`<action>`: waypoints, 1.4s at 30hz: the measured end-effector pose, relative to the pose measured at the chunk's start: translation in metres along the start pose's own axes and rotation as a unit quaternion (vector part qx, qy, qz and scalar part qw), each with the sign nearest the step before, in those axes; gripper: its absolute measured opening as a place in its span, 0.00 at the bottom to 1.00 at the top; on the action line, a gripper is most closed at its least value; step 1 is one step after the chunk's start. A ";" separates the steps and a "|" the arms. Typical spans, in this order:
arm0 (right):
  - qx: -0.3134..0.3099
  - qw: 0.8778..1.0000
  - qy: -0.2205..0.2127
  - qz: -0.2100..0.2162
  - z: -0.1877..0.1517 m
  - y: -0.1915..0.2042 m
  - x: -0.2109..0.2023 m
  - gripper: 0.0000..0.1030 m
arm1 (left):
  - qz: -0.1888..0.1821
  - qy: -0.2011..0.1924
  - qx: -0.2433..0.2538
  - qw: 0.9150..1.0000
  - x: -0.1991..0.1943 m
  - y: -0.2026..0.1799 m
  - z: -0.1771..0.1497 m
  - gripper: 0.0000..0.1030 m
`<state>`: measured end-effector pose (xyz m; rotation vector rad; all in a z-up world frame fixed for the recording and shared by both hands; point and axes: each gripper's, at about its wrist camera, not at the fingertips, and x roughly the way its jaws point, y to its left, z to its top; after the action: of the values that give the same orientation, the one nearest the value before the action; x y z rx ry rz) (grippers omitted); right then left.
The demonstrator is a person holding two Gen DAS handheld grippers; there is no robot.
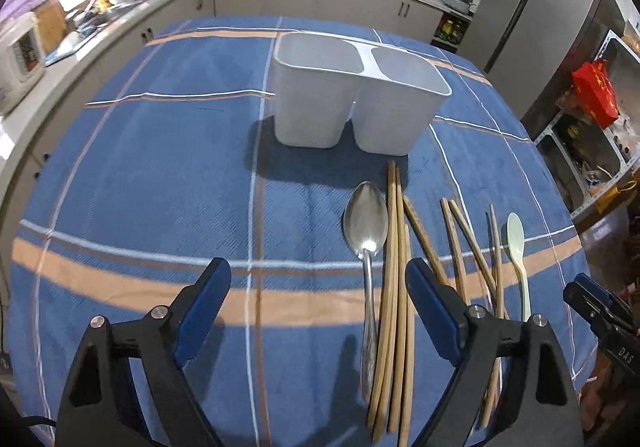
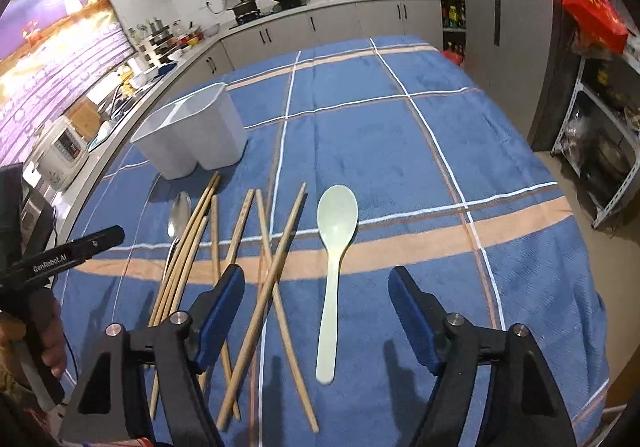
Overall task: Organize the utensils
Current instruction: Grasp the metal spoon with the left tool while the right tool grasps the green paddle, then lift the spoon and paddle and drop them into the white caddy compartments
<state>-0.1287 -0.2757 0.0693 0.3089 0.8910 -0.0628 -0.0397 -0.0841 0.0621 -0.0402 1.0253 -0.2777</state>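
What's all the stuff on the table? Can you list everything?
holder: one, white, two compartments, upright at the far middle of the tablecloth
metal spoon: one, silver, flat, just left of the chopsticks
chopsticks: several, light wood, scattered and crossing between the two spoons
plastic spoon: one, pale green, flat, right of the chopsticks
tablecloth: one, blue with orange and white stripes, under everything
left gripper: black, blue pads, open
right gripper: black, blue pads, open
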 end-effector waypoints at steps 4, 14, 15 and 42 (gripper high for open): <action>0.011 1.000 0.015 0.020 0.013 0.000 0.019 0.65 | -0.015 0.009 0.009 1.000 0.022 0.001 0.017 0.86; -0.006 0.999 0.049 -0.013 0.047 -0.014 0.070 0.58 | -0.057 0.023 0.033 0.998 0.063 0.004 0.050 0.86; -0.010 0.999 0.051 -0.008 0.049 -0.015 0.073 0.58 | -0.062 0.027 0.035 0.997 0.068 0.005 0.053 0.86; 0.015 0.994 0.072 0.078 0.057 -0.031 0.091 0.05 | -0.145 0.052 0.074 0.985 0.072 -0.015 0.050 0.02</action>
<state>-0.0338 -0.3154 0.0252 0.4132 1.0059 0.0920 0.0350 -0.1215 0.0306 -0.0399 1.0997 -0.6258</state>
